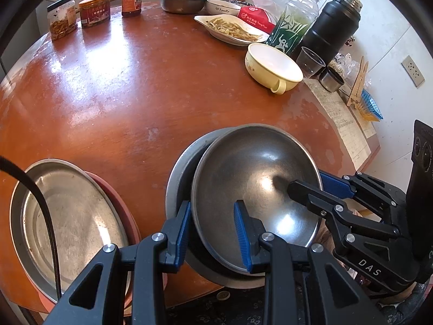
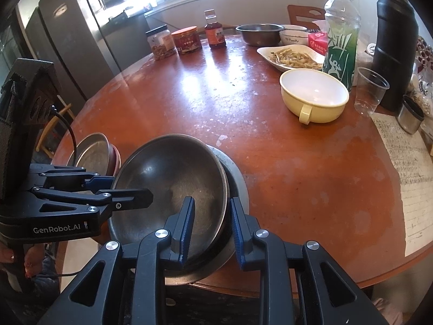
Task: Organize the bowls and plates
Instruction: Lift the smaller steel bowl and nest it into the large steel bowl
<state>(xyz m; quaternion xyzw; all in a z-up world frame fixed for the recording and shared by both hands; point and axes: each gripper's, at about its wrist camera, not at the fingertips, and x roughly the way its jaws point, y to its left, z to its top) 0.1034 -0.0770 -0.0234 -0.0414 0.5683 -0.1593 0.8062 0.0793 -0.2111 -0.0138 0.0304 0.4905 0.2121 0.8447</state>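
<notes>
Tongs — two, each clamped on one steel bowl's rim.

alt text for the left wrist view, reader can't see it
Two grippers, left and right, straddle the rim of a tilted steel bowl resting in a larger metal basin on a round wooden table. A metal plate sits to the left.

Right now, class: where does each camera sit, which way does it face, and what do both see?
Left wrist: on the left gripper, tilted down at the steel bowl; right gripper enters from the right.
Right wrist: on the right gripper, tilted down likewise; left gripper and hand show left.
Shared: that bowl, the yellow bowl.
</notes>
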